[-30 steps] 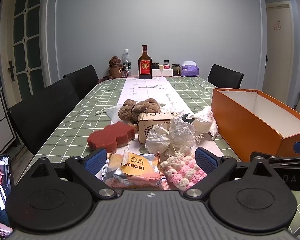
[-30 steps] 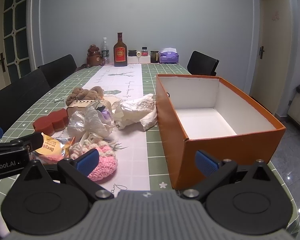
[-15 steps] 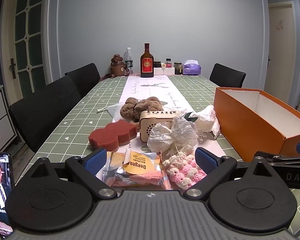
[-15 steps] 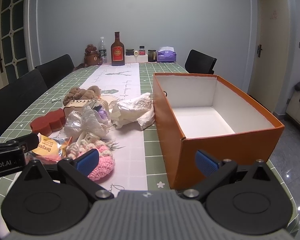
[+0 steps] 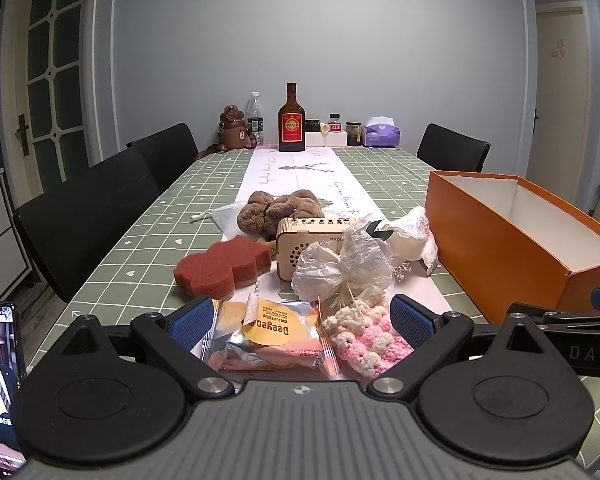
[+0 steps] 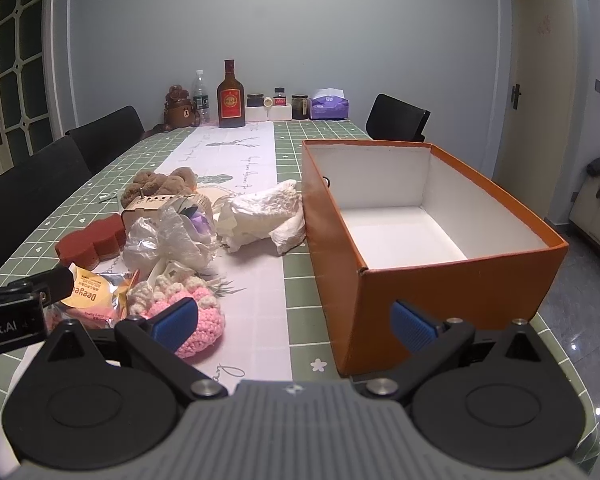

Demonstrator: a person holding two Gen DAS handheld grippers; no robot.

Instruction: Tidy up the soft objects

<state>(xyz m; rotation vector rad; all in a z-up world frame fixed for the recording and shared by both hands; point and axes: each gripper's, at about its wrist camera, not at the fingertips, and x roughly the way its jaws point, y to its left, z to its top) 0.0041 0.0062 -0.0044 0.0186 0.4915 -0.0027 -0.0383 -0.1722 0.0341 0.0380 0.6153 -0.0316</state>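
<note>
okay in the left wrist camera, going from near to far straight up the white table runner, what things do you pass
Snack packet → red sponge → wooden box → brown plush → liquor bottle at the far end.

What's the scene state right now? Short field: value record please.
container: orange box, open, inside shows nothing
soft items on table: pink crochet piece, red sponge, brown plush, white crumpled cloth
other items: snack packet, wooden box, plastic-wrapped bouquet
left gripper: jaws open, over snack packet and crochet piece, holding nothing
right gripper: jaws open, holding nothing, near box corner
</note>
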